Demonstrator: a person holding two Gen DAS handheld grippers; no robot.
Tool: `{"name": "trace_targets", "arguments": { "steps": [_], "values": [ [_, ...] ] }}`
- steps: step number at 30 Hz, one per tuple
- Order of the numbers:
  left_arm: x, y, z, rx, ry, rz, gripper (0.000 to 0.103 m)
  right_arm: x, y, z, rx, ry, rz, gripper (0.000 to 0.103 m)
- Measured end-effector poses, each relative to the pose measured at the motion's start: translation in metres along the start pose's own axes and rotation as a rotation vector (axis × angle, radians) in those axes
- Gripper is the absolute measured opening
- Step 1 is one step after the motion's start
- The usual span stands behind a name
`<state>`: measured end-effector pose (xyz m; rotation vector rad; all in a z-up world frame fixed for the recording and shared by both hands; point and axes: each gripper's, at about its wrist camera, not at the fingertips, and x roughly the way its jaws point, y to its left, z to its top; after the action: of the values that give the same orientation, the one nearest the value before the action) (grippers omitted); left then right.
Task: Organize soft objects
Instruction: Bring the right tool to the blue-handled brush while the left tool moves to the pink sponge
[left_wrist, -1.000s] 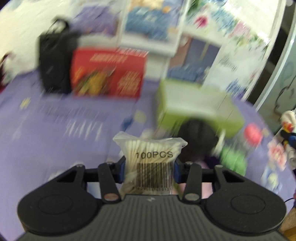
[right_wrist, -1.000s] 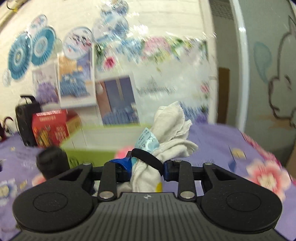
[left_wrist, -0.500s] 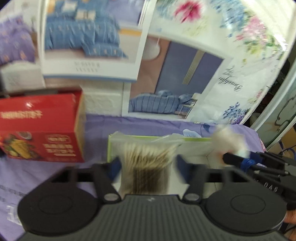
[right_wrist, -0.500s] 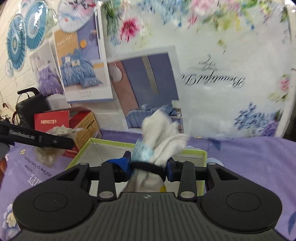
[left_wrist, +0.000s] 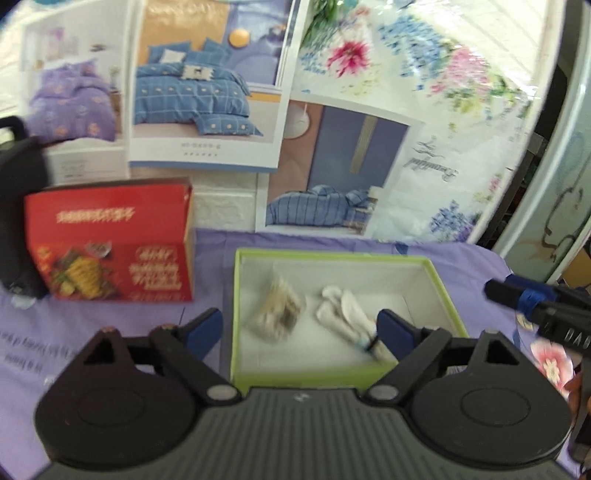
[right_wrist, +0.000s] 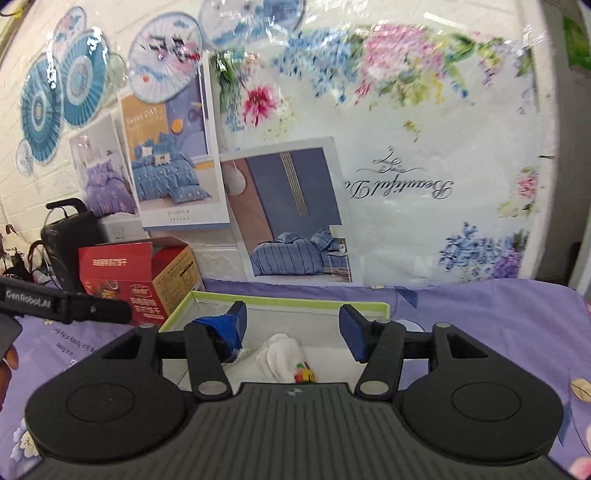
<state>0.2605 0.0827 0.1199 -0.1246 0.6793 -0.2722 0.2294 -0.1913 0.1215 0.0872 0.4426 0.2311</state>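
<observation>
Socks bundle (left_wrist: 349, 314) and cotton swab pack (left_wrist: 279, 314) dropped inside green box (left_wrist: 347, 256)
Bundle's long axis is laid diagonally, banded end nearest; both left gripper (left_wrist: 301, 325) and right gripper (right_wrist: 293, 326) jaws have just been opening, nothing gripped.

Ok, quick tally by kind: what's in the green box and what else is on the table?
Soft items in the green box: 2 (swab bag, white cloth)
Boxes: 2 (green box, red box)
Black bag: 1
Total: 5
</observation>
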Motion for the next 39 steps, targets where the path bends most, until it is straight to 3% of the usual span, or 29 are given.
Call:
{"name": "trace_targets", "arguments": {
  "steps": [2, 4, 9, 12, 15, 18, 21, 27, 31, 34, 39],
  "values": [
    [-0.023, -0.001, -0.024, -0.008, -0.011, 0.005, 0.093, -0.027, 0.001, -0.013, 0.004, -0.027, -0.018, 0.044],
    [-0.042, -0.003, -0.050, 0.001, -0.009, 0.025, 0.102, -0.052, 0.001, -0.030, 0.022, -0.048, -0.034, 0.045],
    [-0.069, -0.005, -0.119, 0.022, 0.032, 0.081, 0.102, -0.098, 0.003, -0.090, 0.096, -0.038, -0.079, 0.049],
    [-0.073, -0.003, -0.157, 0.009, 0.090, 0.080, 0.102, -0.108, 0.003, -0.133, 0.175, 0.016, -0.096, 0.050],
    [-0.076, 0.003, -0.188, -0.016, 0.116, 0.119, 0.102, -0.107, 0.011, -0.169, 0.267, 0.086, -0.063, 0.051],
    [-0.082, 0.019, -0.208, -0.087, 0.141, 0.110, 0.102, -0.094, 0.034, -0.185, 0.279, 0.153, 0.027, 0.052],
    [-0.092, 0.040, -0.218, -0.179, 0.146, 0.096, 0.102, -0.072, 0.062, -0.184, 0.197, 0.190, 0.092, 0.052],
    [-0.101, 0.067, -0.220, -0.238, 0.137, 0.161, 0.102, -0.062, 0.101, -0.204, -0.048, 0.300, 0.092, 0.053],
    [-0.093, 0.065, -0.211, -0.217, 0.141, 0.162, 0.102, -0.037, 0.112, -0.217, -0.190, 0.341, 0.021, 0.053],
    [-0.090, 0.051, -0.204, -0.177, 0.137, 0.145, 0.102, -0.025, 0.102, -0.214, -0.152, 0.315, -0.008, 0.054],
    [-0.078, 0.030, -0.200, -0.107, 0.139, 0.167, 0.102, -0.036, 0.041, -0.211, 0.080, 0.247, -0.120, 0.055]
  ]
}}
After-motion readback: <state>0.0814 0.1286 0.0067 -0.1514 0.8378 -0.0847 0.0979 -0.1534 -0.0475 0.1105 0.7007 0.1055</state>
